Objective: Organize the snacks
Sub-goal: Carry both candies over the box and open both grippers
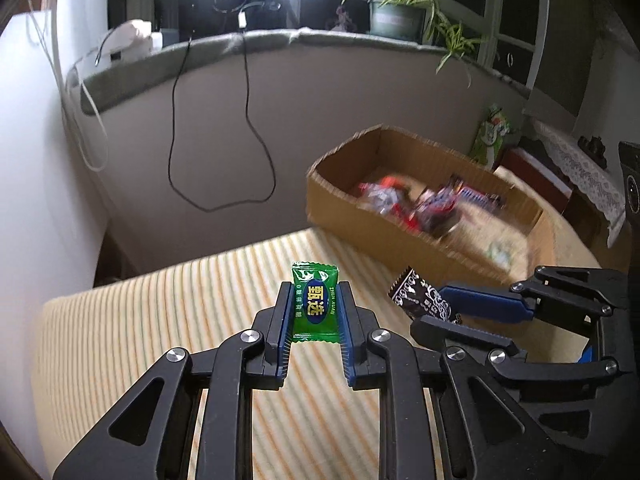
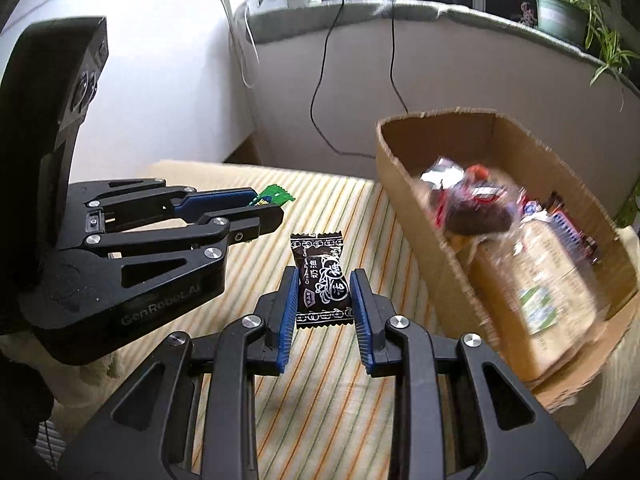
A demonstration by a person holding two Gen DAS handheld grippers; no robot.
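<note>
My left gripper is shut on a small green wrapped candy, held upright above the striped cloth. In the right wrist view the left gripper comes in from the left with the green candy poking out of its tip. My right gripper is shut on a dark brown wrapped candy. The left wrist view shows the right gripper at the right with that brown candy. A cardboard box with several snack packets stands to the right; the box also shows beyond the candies.
A striped cloth covers the surface under both grippers. Black cables hang down the grey wall behind. A potted plant stands on the ledge above. A green bag leans behind the box.
</note>
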